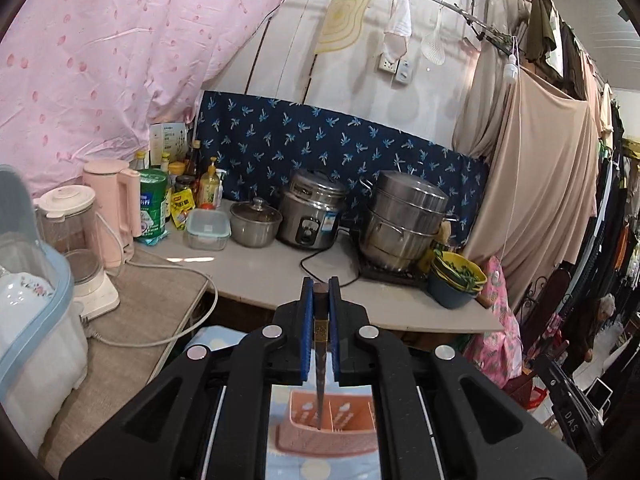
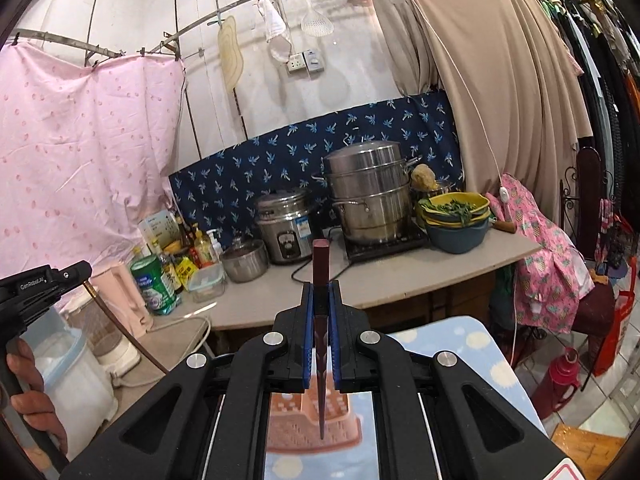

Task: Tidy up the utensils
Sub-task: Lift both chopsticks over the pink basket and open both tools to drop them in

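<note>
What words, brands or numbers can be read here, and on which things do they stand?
"GenRoboAI": on the left gripper's black body, right wrist view.
"DAS": on a black case at lower right, left wrist view.
Too small or blurred: labels on the green can, yellow packet, white box, rice cooker sticker.

Right tongs [image 2: 320, 292] clamp dark chopstick [image 2: 320, 276] above pink holder [image 2: 314, 420].

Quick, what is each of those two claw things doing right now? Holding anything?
Left gripper: closed on a dark chopstick, above the pink utensil holder.
Right gripper: closed on a reddish-brown chopstick.
</note>
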The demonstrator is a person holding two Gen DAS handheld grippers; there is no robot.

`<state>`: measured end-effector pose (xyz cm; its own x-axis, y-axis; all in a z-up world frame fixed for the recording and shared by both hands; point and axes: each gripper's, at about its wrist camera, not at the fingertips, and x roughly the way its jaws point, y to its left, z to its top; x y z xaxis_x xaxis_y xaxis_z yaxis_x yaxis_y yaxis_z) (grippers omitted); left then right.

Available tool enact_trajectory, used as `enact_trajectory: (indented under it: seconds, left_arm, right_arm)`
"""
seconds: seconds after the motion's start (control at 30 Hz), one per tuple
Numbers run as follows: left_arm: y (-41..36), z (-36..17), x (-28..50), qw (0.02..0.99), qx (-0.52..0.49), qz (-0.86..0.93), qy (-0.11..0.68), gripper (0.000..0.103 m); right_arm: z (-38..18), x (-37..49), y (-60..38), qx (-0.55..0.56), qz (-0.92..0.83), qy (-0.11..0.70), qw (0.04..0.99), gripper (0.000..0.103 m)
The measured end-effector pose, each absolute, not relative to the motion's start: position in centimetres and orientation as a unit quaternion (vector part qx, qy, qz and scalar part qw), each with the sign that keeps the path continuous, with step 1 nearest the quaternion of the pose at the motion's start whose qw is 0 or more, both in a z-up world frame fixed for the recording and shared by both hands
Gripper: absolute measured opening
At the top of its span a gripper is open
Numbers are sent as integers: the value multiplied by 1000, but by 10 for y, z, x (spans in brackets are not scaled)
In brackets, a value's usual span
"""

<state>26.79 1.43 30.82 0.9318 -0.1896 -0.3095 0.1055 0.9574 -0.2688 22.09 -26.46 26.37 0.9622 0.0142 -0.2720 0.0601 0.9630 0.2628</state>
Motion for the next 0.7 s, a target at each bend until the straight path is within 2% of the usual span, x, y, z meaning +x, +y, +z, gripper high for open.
enact_trajectory:
  seconds: [0.23, 0.7]
  left_arm:
    - [3, 287, 303, 976, -112, -64, 178, 7]
    - [10, 212, 322, 962, -111, -61, 240, 7]
  right_arm:
    - [245, 264, -269, 153, -3, 148, 977, 7]
    - [166, 296, -260, 146, 3, 222, 964, 7]
